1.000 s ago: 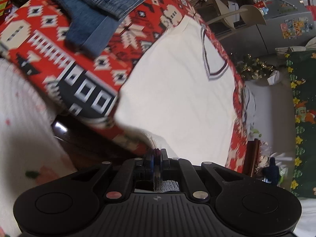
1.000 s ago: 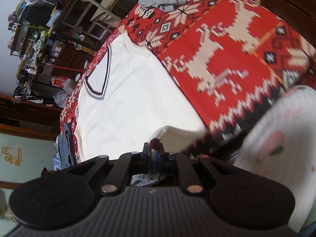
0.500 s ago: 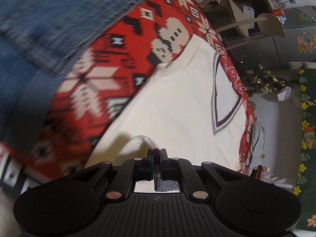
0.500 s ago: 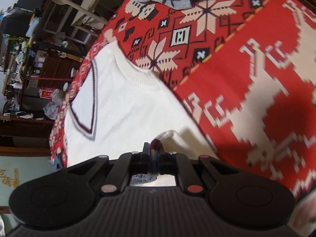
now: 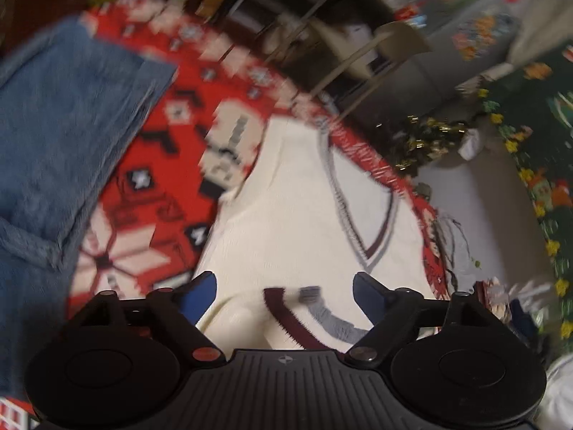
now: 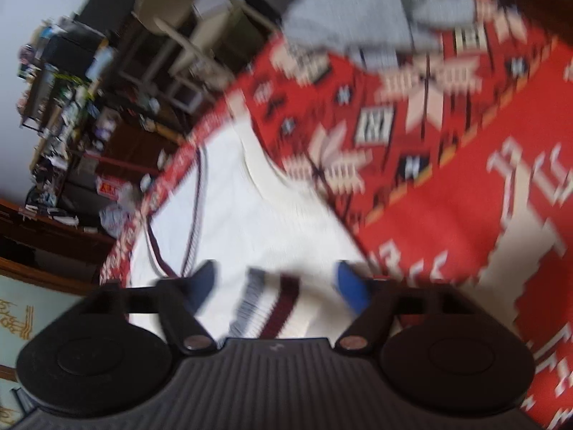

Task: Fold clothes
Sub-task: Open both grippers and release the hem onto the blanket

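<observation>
**A:** Left wrist view first. What did it show of the cream sweater?

**B:** It lay flat on the red patterned cloth that covered the surface, running from the camera's foot up toward 12 o'clock, with its striped V-neck at about 1 o'clock. A folded-over edge with maroon and grey ribbing sat between the fingers of the left gripper. Those fingers had just been opening and stood wide, their pads clear of the knit. Blue jeans lay apart at 10 o'clock.

**A:** And how did you judge it would handle?

**B:** Soft and limp, light enough, with no stiffness at all; it would sag and drag wherever it was not supported. The thick ribbed band looked the firmest place to pinch.

**A:** Right wrist view, then?

**B:** Same sweater, seen from its other side, the neckline trim now at 10 o'clock. The striped ribbing again lay between the fingers of the right gripper, which had also just been opening and stood wide, gripping nothing. A grey garment lay well apart at 1 o'clock.

**A:** Where to take hold next?

**B:** I would say at the fold's two outer corners, one per gripper, so the knit stays even. The picture was blurred, so finer detail I could not tell.
</observation>
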Tool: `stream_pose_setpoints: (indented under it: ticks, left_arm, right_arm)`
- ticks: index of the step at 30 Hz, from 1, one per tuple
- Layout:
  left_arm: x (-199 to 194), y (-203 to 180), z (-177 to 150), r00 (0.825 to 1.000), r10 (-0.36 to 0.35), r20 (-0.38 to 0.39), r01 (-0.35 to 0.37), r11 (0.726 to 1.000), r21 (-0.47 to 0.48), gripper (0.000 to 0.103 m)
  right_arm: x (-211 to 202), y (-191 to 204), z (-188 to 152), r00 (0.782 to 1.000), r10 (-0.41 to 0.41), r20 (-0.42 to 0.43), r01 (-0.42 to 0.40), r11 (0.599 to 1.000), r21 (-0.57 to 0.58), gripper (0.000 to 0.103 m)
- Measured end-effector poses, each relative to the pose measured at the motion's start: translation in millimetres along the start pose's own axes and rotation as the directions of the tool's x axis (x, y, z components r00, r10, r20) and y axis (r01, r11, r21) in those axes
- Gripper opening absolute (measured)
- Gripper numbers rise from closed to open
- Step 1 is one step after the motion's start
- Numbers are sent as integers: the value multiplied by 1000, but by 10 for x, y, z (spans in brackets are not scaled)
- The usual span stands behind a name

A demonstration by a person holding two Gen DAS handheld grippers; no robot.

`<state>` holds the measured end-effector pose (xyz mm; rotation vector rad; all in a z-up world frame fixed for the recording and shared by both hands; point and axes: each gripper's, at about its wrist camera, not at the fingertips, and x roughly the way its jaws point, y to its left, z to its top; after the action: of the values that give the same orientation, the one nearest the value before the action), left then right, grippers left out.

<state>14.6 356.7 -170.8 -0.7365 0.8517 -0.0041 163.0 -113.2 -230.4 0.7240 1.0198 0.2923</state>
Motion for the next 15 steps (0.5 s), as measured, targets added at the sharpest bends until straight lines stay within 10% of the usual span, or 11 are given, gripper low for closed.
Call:
stream_pose_setpoints:
  ticks: [7,15]
  left_arm:
    - [58,-484,-316,987,151,52,-159,936,315,83]
    - [420,-729,-812,981,179,70,-190,848,495,84]
  right_arm:
    - [-320,453,-151,999,26,33,-16,959,-282,91]
    - [-100,846,-1024,984,-139,115,181,749,-638,102]
